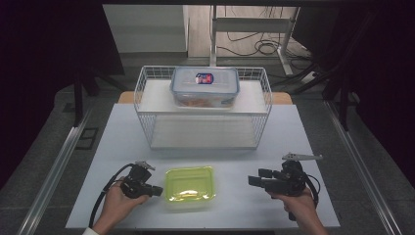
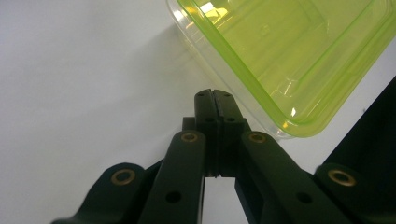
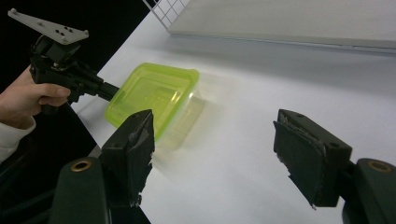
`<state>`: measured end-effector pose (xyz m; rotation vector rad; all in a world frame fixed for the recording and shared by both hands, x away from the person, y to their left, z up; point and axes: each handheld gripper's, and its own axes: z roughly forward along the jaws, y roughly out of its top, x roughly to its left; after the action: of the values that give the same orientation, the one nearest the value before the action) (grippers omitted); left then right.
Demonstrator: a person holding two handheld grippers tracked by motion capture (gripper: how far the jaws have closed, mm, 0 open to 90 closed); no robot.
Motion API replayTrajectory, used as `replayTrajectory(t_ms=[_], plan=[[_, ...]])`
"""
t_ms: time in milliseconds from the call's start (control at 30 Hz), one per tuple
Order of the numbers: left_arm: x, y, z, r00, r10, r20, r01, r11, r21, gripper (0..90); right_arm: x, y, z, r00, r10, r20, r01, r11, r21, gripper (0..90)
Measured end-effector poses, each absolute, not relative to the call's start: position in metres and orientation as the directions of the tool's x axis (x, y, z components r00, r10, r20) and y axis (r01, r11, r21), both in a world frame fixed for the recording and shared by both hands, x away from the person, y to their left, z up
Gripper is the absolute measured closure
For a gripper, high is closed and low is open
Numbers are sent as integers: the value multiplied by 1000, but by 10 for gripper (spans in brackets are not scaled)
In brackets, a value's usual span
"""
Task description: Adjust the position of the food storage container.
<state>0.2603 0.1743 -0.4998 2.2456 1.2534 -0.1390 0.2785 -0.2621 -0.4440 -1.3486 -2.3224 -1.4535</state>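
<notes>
L gripper (image 1: 157, 191) at green tub's (image 1: 190, 185) left edge, jaws shut, holding nothing.
Tub sits on table (image 1: 122, 142) btwn both hands, long axis left-right; R gripper (image 1: 255, 176) wide open, empty, farther off.

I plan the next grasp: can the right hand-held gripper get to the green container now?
Probably yes. The right hand-held gripper is open, and only bare table lies between it and the green container.
</notes>
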Motion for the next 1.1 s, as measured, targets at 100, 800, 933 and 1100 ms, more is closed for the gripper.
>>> replayTrajectory(t_ms=[100, 800, 933, 1100], plan=[[264, 168, -500, 554, 752, -358, 814, -398, 423, 900, 279, -263, -445, -606, 629, 486, 712, 158, 684, 287], [276, 154, -506, 549, 746, -375, 814, -378, 440, 900, 280, -261, -449, -602, 631, 489, 721, 166, 673, 286], [274, 163, -501, 538, 756, -373, 812, -347, 468, 895, 280, -262, -449, -599, 633, 490, 721, 162, 673, 286], [263, 183, -489, 519, 736, -435, 808, -257, 530, 831, 281, -263, -451, -596, 638, 489, 725, 164, 669, 286]])
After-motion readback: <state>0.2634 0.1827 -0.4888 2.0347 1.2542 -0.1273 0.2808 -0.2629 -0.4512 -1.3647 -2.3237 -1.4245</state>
